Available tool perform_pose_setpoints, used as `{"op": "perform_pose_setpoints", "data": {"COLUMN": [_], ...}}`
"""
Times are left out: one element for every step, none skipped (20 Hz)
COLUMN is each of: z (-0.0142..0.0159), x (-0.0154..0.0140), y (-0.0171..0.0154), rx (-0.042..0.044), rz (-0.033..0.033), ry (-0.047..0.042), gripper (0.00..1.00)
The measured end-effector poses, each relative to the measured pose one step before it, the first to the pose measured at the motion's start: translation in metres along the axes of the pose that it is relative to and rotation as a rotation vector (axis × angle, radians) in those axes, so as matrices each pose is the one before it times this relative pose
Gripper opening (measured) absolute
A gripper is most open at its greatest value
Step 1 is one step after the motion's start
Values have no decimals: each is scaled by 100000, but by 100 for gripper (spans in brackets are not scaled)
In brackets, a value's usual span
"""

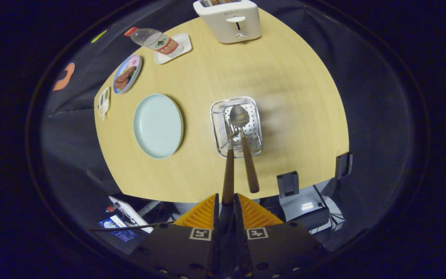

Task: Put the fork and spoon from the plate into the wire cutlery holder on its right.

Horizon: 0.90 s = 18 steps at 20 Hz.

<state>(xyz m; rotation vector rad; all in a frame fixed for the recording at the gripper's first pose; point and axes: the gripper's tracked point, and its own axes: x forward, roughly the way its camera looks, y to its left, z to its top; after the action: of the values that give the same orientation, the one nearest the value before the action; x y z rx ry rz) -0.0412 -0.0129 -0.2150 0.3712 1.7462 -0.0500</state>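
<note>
While clamped between closed fingers [242, 211] of the gripper [227, 205], brown-handled steel fork [228, 174] hangs above square wire cutlery holder [219, 128], beside standing brown-handled spoon [246, 155]. Risk: tines snagging wire or spoon, tipping holder toward empty pale-green round plate [158, 126].

The fork [229, 170] has its handle end hidden between the tool's [227, 211] closed fingers.

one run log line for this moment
gripper: shut on fork | fork: tines in holder | spoon: standing in holder | plate: empty, left of holder
</note>
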Motion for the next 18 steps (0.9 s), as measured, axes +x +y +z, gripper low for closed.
{"op": "perform_pose_setpoints", "data": {"z": [101,149,249,371,461,518,284,495,444,567,750,978,927,1035,747,882,730,701], "x": [23,-39,-71,-122,-206,-171,-236,-267,-291,-309,-410,-489,-524,-685,-701,-736,-811,-937], "y": [406,353,114,245,267,207,150,216,176,118,139,191,275,509,539,268,384,347], "rx": [-469,-1604,-2098,-1558,-1014,-933,-955,-1322,-2198,-2779,-2676,-2206,-2278,-1448,-1826,-2668,-2991,-2641], "rz": [1374,793,109,-4,143,-108,-338,-97,-716,-831,-1088,-631,-320,1265,692,234,-46,112], "ry": [-603,-1320,-1644,-2356,-2517,-2679,-2594,-3272,-3673,-4427,-5929,-6679,-7032,-8246,-7607,-8235,-8164,-7421], "gripper": [23,36,43,49,55,62,68,74,78,87,88,90,92,92,92,92,92,92]}}
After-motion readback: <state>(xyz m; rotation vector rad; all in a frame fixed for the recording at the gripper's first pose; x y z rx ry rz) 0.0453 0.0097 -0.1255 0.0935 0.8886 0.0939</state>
